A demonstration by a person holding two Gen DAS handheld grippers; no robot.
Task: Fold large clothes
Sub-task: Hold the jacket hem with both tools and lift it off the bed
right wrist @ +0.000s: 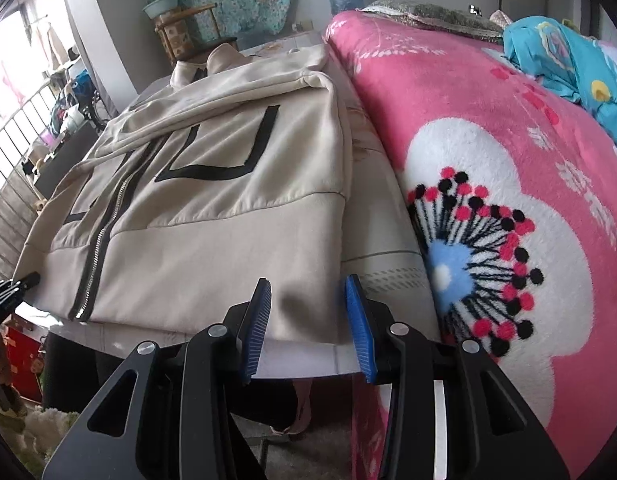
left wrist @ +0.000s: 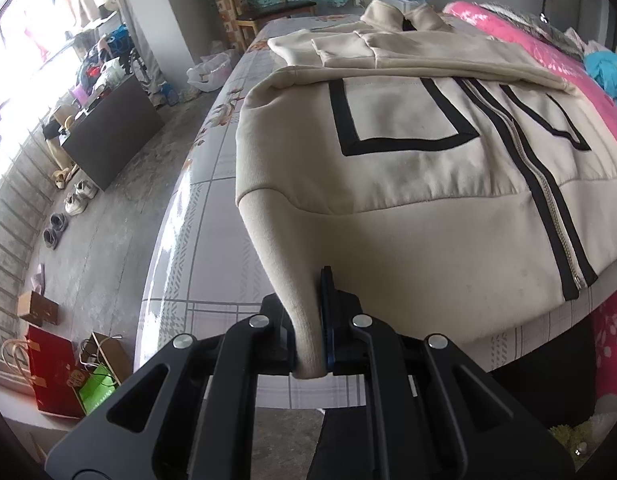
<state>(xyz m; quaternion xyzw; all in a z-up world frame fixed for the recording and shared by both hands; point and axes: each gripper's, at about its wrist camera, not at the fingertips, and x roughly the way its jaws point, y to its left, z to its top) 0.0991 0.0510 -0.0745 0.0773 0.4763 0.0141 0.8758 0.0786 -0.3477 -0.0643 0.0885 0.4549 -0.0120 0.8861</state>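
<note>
A cream zip-up jacket [left wrist: 408,184] with black trim lies front up on the bed, its sleeves folded across the chest. My left gripper [left wrist: 308,320] is shut on the jacket's near left hem corner, pinched into a ridge [left wrist: 296,280] and lifted off the bed. In the right wrist view the jacket [right wrist: 212,216] lies ahead. My right gripper [right wrist: 308,308] is open, its blue pads [right wrist: 358,312] on either side of the near right hem corner, just above it. The left gripper's tip [right wrist: 12,284] shows at the far left.
The bed has a grey checked sheet [left wrist: 196,216]. A pink flowered blanket [right wrist: 488,184] lies close on the right of the jacket, with blue cloth [right wrist: 568,64] on it. A wooden chair [left wrist: 268,12] stands beyond the bed. Shoes [left wrist: 76,196], bags [left wrist: 56,372] and a dark box [left wrist: 108,132] are on the floor to the left.
</note>
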